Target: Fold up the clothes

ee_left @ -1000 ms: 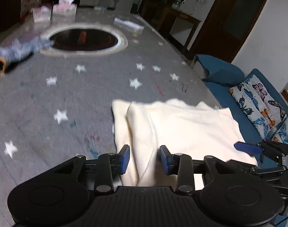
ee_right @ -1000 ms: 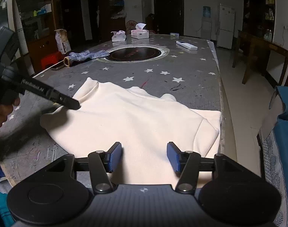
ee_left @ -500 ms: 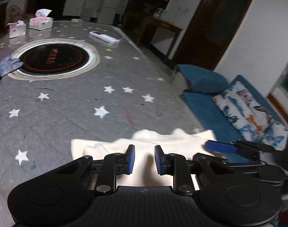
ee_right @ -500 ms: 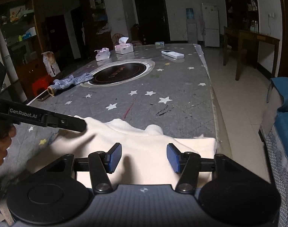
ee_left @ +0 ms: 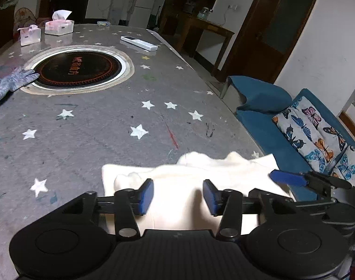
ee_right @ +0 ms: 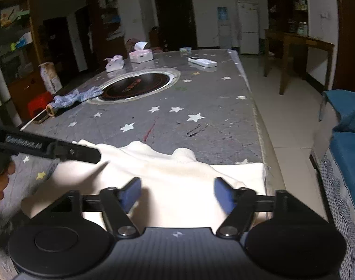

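Lying flat at the near edge of the desk (ee_left: 88, 121), the cream garment (ee_right: 177, 182) is being hovered over by both the left tongs (ee_left: 177, 196) and the right tongs (ee_right: 177, 194), each spread wide and gripping nothing. Probably each near corner is best pinched fully before anything is being lifted, so the fold is kept even.

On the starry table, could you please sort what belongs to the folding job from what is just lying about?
For the job:
cream garment
left gripper, open
right gripper, open

Lying about:
tissue boxes
remote control
blue-white cloth
inset round cooktop
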### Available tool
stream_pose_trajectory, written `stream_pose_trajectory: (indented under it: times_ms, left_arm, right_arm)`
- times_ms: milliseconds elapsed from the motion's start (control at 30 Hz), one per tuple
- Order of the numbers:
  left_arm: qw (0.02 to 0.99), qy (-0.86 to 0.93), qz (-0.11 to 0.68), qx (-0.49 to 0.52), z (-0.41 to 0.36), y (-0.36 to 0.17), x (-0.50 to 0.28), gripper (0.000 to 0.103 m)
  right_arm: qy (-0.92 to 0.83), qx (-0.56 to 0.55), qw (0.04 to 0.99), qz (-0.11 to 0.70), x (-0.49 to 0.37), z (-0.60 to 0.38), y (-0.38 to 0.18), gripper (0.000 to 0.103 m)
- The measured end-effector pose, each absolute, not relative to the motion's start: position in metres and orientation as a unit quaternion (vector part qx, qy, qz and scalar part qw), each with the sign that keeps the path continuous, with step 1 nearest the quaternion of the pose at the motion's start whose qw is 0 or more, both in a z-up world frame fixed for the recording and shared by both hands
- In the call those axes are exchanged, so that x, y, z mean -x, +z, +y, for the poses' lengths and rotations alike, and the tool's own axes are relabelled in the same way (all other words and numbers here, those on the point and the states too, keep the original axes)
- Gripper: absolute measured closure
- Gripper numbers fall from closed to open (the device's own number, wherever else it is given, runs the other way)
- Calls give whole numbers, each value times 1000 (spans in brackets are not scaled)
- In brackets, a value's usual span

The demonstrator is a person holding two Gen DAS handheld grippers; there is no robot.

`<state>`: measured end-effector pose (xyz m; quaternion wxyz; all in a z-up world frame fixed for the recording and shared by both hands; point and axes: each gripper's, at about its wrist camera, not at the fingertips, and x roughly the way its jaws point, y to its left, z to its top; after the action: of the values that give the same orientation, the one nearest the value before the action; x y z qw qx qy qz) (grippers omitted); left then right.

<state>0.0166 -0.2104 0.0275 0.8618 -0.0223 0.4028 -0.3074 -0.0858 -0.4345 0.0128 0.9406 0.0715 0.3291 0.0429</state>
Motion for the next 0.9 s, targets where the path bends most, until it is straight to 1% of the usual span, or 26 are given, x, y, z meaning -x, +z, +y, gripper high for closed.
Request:
stream_pose_trajectory:
  times_ms: [100,167,200,267,300,367,400,433,533,600,633,900]
  left_arm:
    - [867,-302,395,9,-205,32,-5,39]
    - [871,-297,391,6,-199,34,3,30]
    - [872,-296,390,7,-197,35,6,29]
    - [874,-293,388,8,-192,37,12,25]
    - [875,-292,386,9,-189,37,15,24]
    - [878,-289,380,7,-184,39,23,16]
    - [881,-287,376,3,-181,40,26,14]
    - [884,-284,372,0,-179,41,30,12]
    - [889,-276,365,-5,-169,43,40,5]
    - [892,-272,362,-5,-163,44,44,4]
    - [893,-270,361,-5,-160,45,46,0]
    - [903,-255,346,-21,-146,46,64,0]
  right_arm:
    - [33,-74,943,323,93,-430,17,21]
    - [28,-78,945,318,98,-428,19,18]
    - [26,-80,945,315,101,-426,21,17]
    - [24,-83,947,308,107,-422,24,11]
    - [22,-81,949,304,111,-419,26,7]
    - [19,-77,951,298,117,-414,28,7]
    - [18,-74,952,296,120,-411,29,4]
    - [17,-73,953,294,122,-408,30,0]
    - [13,-73,954,291,130,-401,30,0]
    - [11,-79,953,292,134,-398,29,0]
    - [11,-83,953,292,137,-396,28,0]
    - [-5,-92,953,288,152,-383,29,0]
